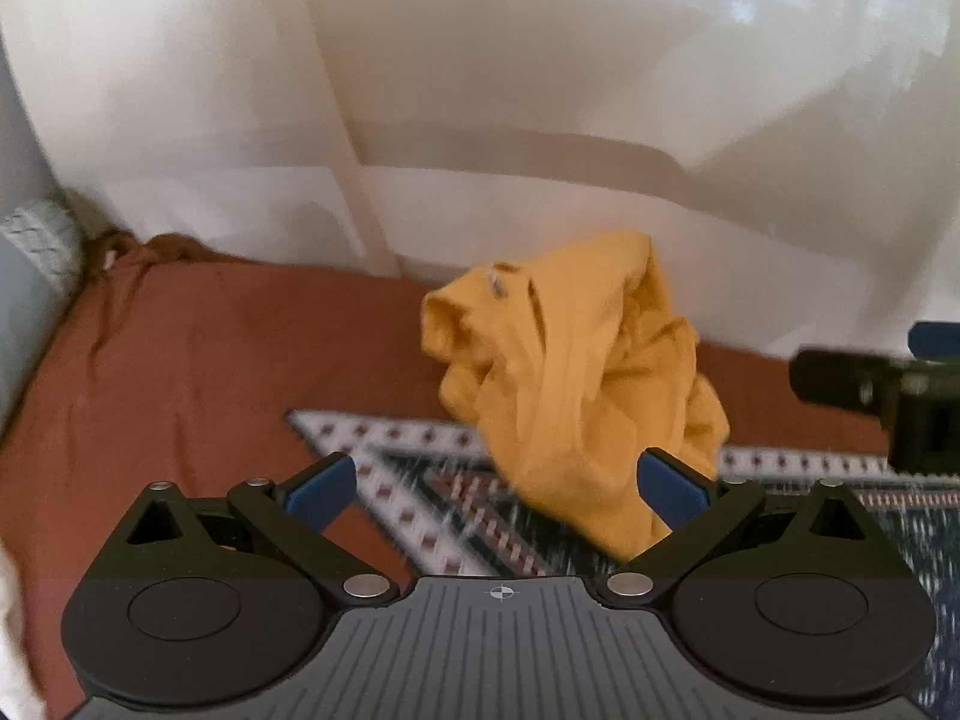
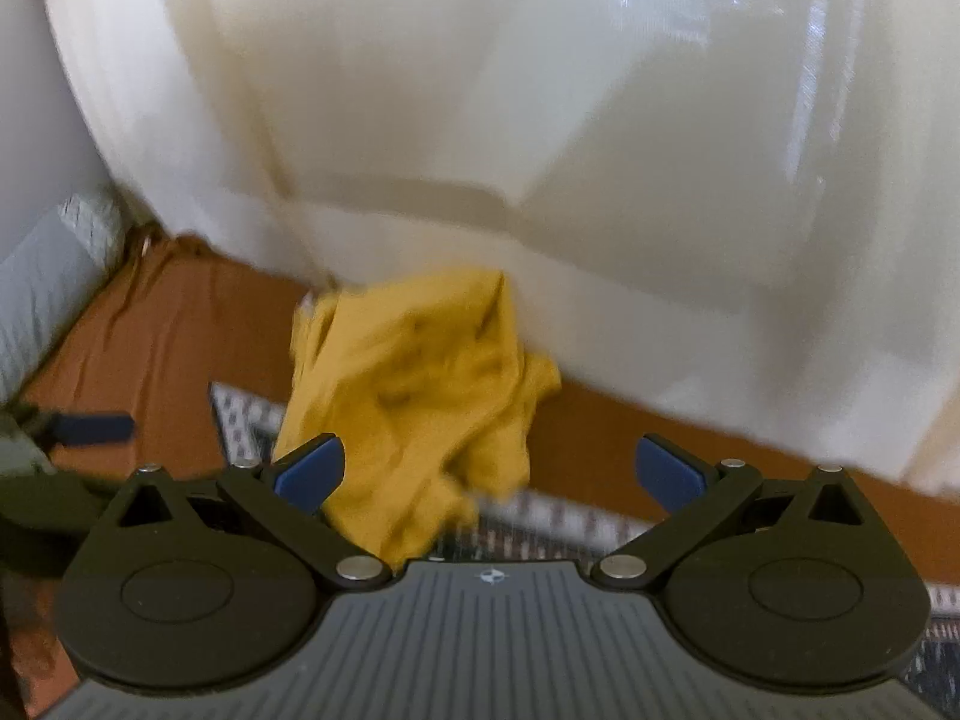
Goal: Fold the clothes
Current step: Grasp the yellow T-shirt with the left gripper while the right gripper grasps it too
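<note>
**A:** What are the two black grabbers with blue finger pads doing?

**B:** The left gripper (image 1: 498, 486) is sitting wide open. Its two blue pads (image 1: 321, 492) are far apart and are pinching nothing. The right gripper (image 2: 489, 474) is wide open too, and it is holding nothing.

**A:** Is anything touching them?

**B:** The crumpled mustard-yellow cloth garment (image 1: 576, 384) is bunching up in a heap just in front of both. In the left view its low edge is showing right beside the right-hand pad. In the right view it is showing beside the left-hand pad. I cannot tell if it is truly touching either one, because the pictures are blurry.

**A:** What is the yellow thing lying on?

**B:** It is resting partly on a patterned blue-and-white woven blanket (image 1: 420, 498), and that is lying on a rust-brown bed sheet (image 1: 180, 372).

**A:** How many things are you counting?

**B:** Two grabbers, one yellow garment, one patterned blanket, one brown sheet. Each grabber is peeking into the side of the other one's view.

**A:** And farther back?

**B:** A grey-blue pillow with a checked edge (image 1: 36, 252) is leaning at the far left. Behind everything a pale cream curtain (image 1: 480, 120) is hanging.
</note>
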Action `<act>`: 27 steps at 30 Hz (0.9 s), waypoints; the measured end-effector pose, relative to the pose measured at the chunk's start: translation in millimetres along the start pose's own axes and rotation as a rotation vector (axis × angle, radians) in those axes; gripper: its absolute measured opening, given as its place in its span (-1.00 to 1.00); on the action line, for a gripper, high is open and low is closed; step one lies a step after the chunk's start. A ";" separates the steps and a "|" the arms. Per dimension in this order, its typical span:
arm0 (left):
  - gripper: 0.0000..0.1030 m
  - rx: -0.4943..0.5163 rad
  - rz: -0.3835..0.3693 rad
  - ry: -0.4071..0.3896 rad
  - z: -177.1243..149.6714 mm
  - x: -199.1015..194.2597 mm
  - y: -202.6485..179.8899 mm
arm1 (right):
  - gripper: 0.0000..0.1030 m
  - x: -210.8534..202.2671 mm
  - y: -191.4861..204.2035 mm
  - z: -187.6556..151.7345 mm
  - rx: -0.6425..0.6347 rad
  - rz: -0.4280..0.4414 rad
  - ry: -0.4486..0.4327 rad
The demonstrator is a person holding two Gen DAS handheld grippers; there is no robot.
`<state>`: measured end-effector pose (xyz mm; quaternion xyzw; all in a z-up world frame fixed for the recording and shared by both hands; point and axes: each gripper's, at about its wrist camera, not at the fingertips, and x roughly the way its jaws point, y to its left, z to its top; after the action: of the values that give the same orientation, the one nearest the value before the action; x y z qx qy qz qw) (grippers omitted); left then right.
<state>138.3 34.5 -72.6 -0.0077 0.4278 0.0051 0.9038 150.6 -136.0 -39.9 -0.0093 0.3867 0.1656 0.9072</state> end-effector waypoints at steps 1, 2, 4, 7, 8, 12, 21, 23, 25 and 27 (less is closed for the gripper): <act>0.90 -0.004 -0.014 0.011 3.5 9.6 -0.5 | 0.99 7.7 -3.0 5.9 0.016 0.005 -0.001; 0.87 -0.008 -0.030 0.023 6.9 19.3 -1.0 | 0.99 15.8 -6.1 10.5 0.036 0.008 0.003; 0.78 -0.006 -0.056 0.054 10.1 35.3 -2.6 | 0.99 32.2 -11.9 14.8 0.069 0.016 0.018; 0.72 0.017 -0.069 0.078 8.3 48.8 -4.7 | 0.98 57.3 -17.8 12.8 0.101 0.028 0.048; 0.69 0.023 -0.075 0.081 8.1 51.9 -4.0 | 0.96 66.0 -19.4 10.6 0.102 0.023 0.060; 0.18 0.022 -0.124 0.098 6.1 62.7 4.8 | 0.76 100.5 -26.0 2.4 0.083 0.012 0.111; -0.90 0.001 -0.151 0.061 -0.2 70.4 5.1 | 0.40 144.8 -16.9 -8.4 -0.052 0.073 0.083; -0.93 -0.022 -0.149 0.052 -0.5 68.1 7.0 | 0.08 148.5 -18.6 -11.5 -0.043 0.100 0.069; -0.95 -0.053 -0.142 0.042 0.7 62.1 11.4 | -0.38 147.4 -22.2 -13.2 -0.014 0.137 0.063; -0.96 -0.078 -0.139 0.031 2.8 52.1 15.1 | -0.61 140.1 -23.1 -12.9 0.003 0.150 0.047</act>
<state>173.3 49.8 -111.3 -0.0727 0.4398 -0.0411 0.8942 239.2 -118.6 -150.3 0.0172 0.4078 0.2321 0.8829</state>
